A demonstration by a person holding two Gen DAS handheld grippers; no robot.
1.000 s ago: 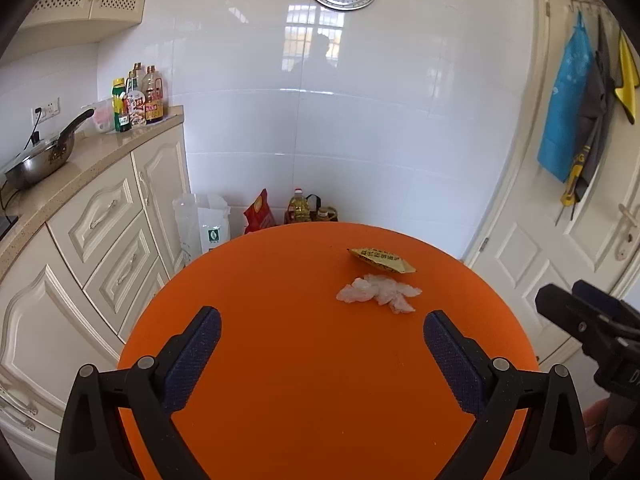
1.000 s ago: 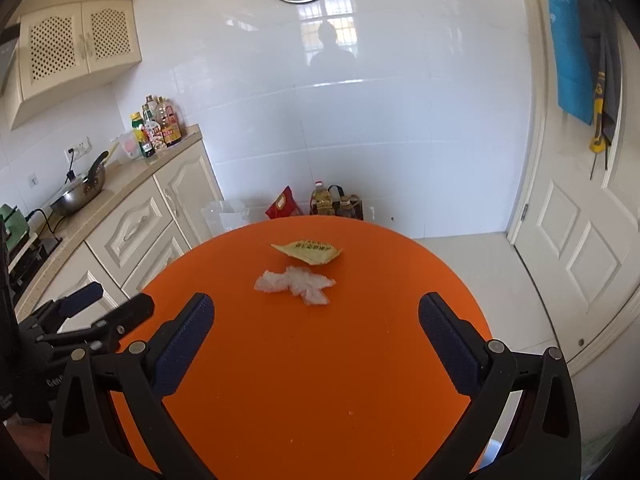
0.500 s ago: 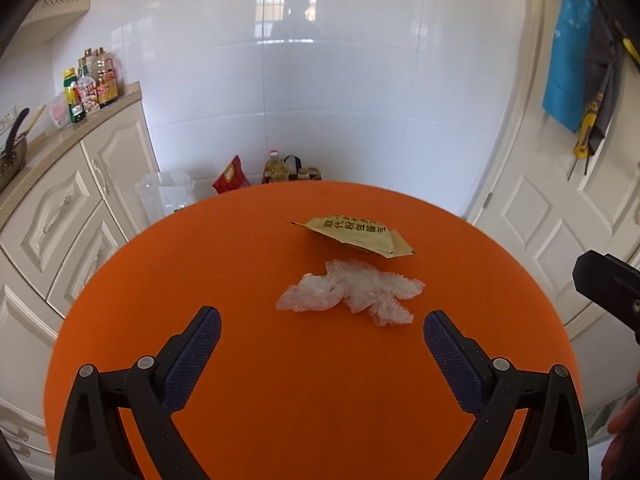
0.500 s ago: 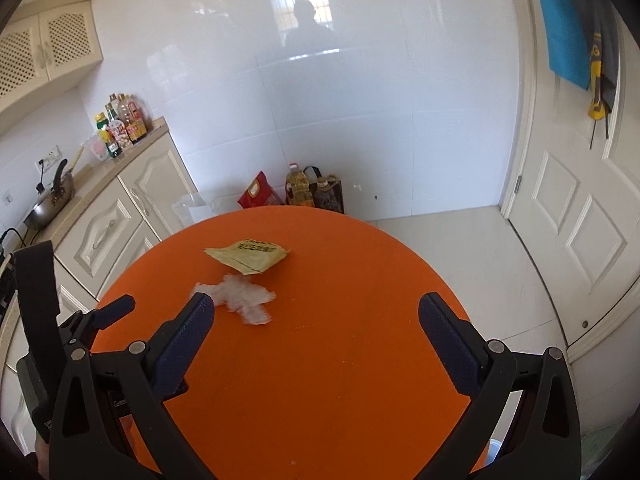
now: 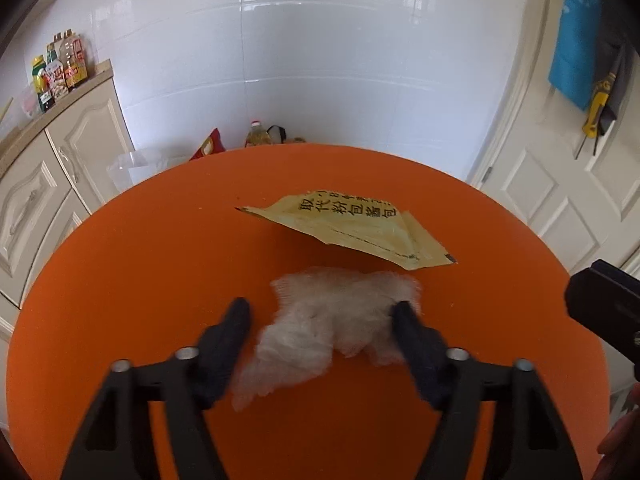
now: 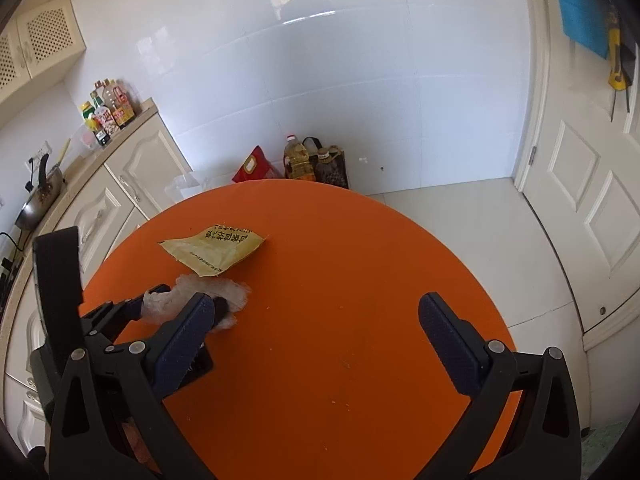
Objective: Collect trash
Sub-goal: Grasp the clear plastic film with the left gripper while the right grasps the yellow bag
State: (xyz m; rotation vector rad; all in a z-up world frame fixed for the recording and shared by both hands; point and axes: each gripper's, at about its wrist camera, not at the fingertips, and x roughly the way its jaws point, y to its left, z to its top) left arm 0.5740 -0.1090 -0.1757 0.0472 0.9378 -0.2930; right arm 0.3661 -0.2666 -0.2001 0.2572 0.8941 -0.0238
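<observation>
Now left gripper (image 5: 322,312) jaws apart, straddling white wad (image 5: 320,332) on orange table (image 5: 140,260); right gripper (image 6: 316,320) jaws wide apart.

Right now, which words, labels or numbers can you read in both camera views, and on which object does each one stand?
"取代粉包酱包": large black characters on the yellow sachet lying on the orange table.
Smaller lines of print on the same sachet: too small to read.
Labels on the condiment bottles on the counter: too blurred to read.
Label on the oil bottle on the floor: unreadable.
Red bag beside it: no legible text.
</observation>
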